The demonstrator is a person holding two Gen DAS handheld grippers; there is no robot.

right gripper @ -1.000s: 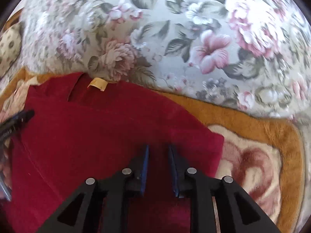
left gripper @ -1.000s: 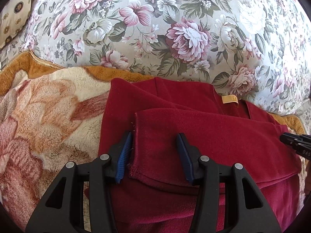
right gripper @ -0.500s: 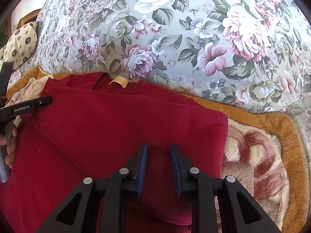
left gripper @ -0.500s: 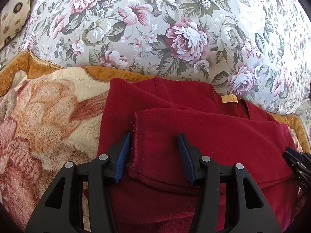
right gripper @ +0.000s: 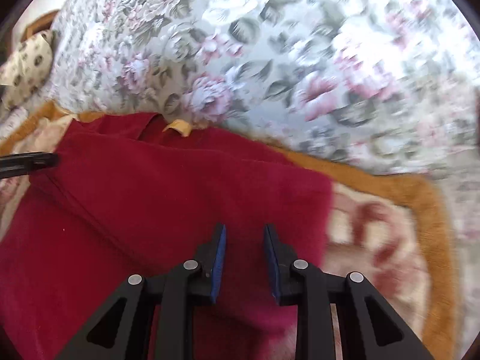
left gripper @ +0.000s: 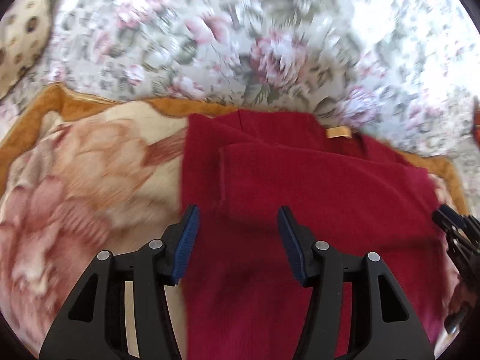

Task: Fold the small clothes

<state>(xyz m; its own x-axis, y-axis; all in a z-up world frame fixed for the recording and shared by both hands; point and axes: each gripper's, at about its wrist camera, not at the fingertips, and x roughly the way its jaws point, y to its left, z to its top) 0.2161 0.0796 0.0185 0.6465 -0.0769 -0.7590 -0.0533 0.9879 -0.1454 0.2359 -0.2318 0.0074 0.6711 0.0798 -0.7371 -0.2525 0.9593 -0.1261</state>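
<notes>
Shirt (left gripper: 300, 198) lying part-folded on blanket (left gripper: 90, 180). Left hand-held gripper (left gripper: 237, 234) opening, empty, over left edge; right hand-held gripper (right gripper: 244, 249) narrowly parted, empty. Next, probably: grasp near hem, fold toward far collar.

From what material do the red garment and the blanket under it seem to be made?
The red garment looks like a soft knit or fleece: matte, slightly fuzzy, with stitched hems. I cannot tell the fibre. The blanket looks like thick plush: a fluffy pile shows in its cream and pink flower pattern and its ochre border.
</notes>
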